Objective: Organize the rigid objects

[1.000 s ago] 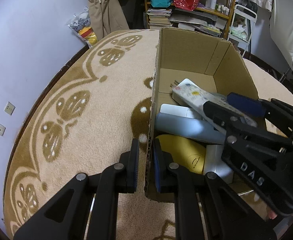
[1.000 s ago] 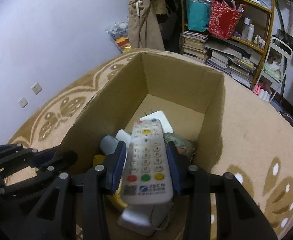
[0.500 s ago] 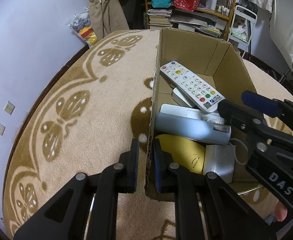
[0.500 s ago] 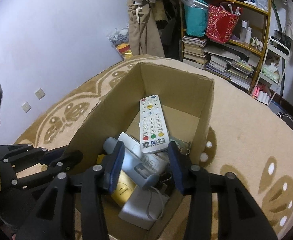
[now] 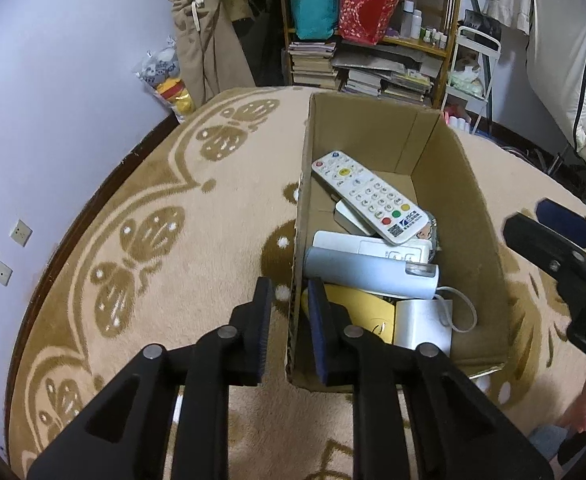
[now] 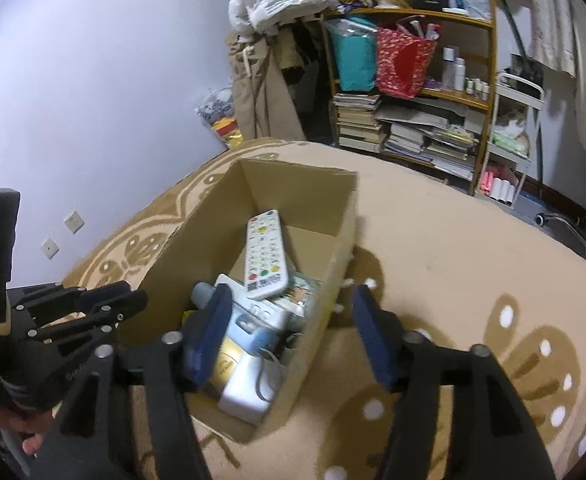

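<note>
Your left claw (image 5: 287,320) is clenched on the near left wall of the open brown cardboard box (image 5: 481,216), one finger outside, one inside. Your right claw (image 6: 289,336) is released and empty, straddling the box's right wall. The white button-covered remote control (image 5: 369,196) lies inside the box, propped on a slant across a white flat device (image 5: 377,246) and a pale blue tube-shaped gadget (image 5: 369,270), its top end toward the box's far wall. That perch looks loose: tug the box wall and the remote could slide down. The thin wall may also buckle or tear under your grip. A white cable (image 5: 461,308) loops from the white boxy charger (image 5: 423,322) at the box's near end and could snag a finger.
</note>
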A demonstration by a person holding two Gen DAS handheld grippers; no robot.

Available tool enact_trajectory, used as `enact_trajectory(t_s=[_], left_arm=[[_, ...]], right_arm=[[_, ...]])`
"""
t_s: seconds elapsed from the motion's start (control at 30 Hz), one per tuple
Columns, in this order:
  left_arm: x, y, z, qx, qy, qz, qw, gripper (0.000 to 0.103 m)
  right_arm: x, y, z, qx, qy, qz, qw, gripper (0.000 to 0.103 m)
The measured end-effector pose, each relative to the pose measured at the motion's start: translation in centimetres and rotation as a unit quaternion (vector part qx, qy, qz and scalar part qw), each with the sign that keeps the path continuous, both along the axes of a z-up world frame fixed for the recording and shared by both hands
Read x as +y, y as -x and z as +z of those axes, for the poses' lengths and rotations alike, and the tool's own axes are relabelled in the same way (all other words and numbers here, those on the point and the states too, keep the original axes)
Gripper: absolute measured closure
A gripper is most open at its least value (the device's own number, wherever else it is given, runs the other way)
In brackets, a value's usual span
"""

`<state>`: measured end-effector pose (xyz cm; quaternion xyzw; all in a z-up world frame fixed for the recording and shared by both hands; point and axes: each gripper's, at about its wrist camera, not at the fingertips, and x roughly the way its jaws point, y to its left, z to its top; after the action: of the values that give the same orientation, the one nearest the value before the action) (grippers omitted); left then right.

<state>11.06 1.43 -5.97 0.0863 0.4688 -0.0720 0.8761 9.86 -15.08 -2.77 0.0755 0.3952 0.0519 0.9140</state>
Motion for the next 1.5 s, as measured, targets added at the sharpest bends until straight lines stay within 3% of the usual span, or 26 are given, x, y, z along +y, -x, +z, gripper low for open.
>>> enact_trajectory(t_s=[0.1,0.2,0.33,0.7,1.07,1.37,1.5], left_arm=[[-0.1,0.5,0.8,-0.011,0.0,0.001,0.9999,0.066],[-0.4,1.4,1.9,-0.032,-0.007,0.0,0.9995,0.05],[-0.7,2.4,3.2,-0.046,-0.012,-0.002,0.9989,0.043],[-1.2,6.8,6.7,-0.107,-0.012,-0.015,0.9941,0.005],[-1.2,11.2,9.8,-0.177,0.025,-0.02,0.9837,0.001],[0.2,14.4,10.5,-0.236,0.04,-0.001,0.971,0.001],[1.0,15.7,10.4,-0.262,0.048,0.006,0.964,0.001]], right_arm=[[-0.9,1.2,0.6,0.002,0.011,-0.002,1.0,0.032],[-1.8,2.6,1.5,-0.007,0.022,-0.012,1.0,0.021],[-3.1,4.0,2.6,-0.016,0.02,-0.026,0.999,0.017],[-4.5,8.3,4.1,-0.04,0.019,-0.045,0.998,0.001],[-4.9,12.6,6.2,-0.106,0.021,-0.073,0.991,0.0],[-4.8,15.3,6.2,-0.153,0.018,-0.077,0.985,0.0],[-4.1,16.0,5.9,-0.166,0.043,-0.075,0.982,0.0]])
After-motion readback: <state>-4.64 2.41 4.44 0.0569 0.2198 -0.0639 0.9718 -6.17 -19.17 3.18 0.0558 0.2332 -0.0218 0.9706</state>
